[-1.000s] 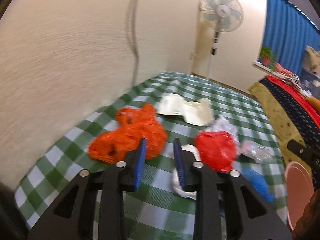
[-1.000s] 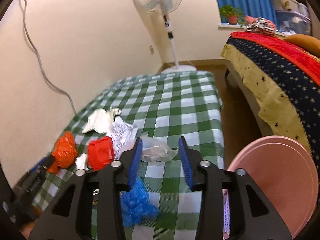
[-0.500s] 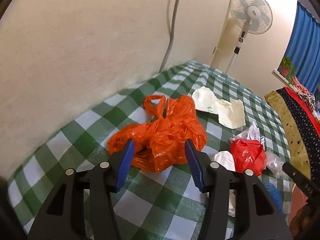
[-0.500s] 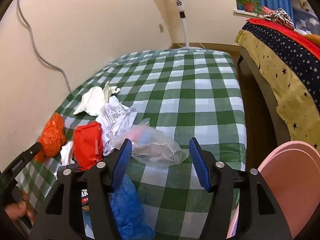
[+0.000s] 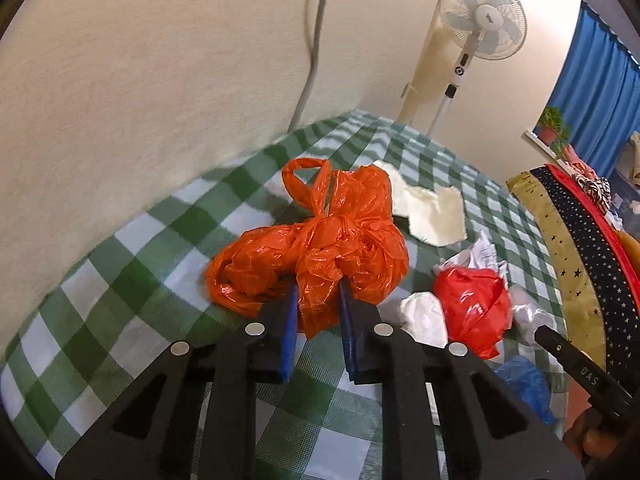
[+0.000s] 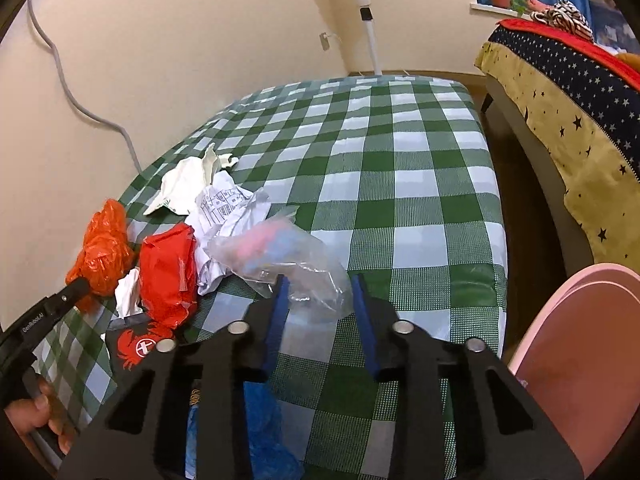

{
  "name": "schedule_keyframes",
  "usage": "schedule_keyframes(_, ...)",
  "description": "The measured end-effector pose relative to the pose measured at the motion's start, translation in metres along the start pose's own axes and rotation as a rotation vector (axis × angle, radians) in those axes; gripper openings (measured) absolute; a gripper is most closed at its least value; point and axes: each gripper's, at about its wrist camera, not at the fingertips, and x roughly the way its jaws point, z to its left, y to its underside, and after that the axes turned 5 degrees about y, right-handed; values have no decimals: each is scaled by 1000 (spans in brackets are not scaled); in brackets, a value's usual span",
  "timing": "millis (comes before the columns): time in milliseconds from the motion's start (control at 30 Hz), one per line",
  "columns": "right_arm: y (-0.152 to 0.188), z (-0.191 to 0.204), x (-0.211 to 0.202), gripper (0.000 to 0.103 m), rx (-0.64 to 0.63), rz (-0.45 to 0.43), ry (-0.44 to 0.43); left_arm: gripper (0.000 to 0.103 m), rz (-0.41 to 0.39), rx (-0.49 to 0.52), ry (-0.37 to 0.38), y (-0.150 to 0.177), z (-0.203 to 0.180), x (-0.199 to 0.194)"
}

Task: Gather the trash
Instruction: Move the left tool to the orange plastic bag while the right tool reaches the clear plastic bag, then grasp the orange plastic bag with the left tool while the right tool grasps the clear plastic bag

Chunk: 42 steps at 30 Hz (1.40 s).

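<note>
An orange plastic bag (image 5: 320, 244) lies on the green checked tablecloth (image 5: 132, 280). My left gripper (image 5: 318, 300) is shut on the near fold of this bag. The bag also shows in the right wrist view (image 6: 102, 252). A clear plastic bag (image 6: 280, 256) lies before my right gripper (image 6: 320, 284), whose jaws are closing on its near end. A red wrapper (image 6: 168, 272), crumpled white paper (image 6: 228, 208), a white wad (image 5: 424, 316) and a blue crumpled piece (image 6: 260, 428) lie around.
A pink bin (image 6: 576, 360) stands at the table's right edge. The wall runs along the table's left side with a grey cable (image 6: 80, 108). A fan (image 5: 480, 28) and a bed (image 6: 560, 92) stand beyond. A black packet with a red print (image 6: 136, 344) lies near.
My left gripper moved in and closed on the orange bag. My right gripper moved forward and down over the clear bag and its jaws narrowed around it.
</note>
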Motion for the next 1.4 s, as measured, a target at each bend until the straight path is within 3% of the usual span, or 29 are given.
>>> schedule_keyframes(133,0,-1,-8,16,12,-25,14,18,-14,14,21,-2,-4,-5)
schedule_keyframes(567,0,-9,-70,15,94,-188,54,18,-39,71,64,3,-18,-24)
schedule_keyframes(933,6,-18,-119,15,123,-276,93,18,-44,132,118,13,-37,-39)
schedule_keyframes(1400,3,-18,-181,15,137,-314,138,18,-50,204,204,26,-67,-56)
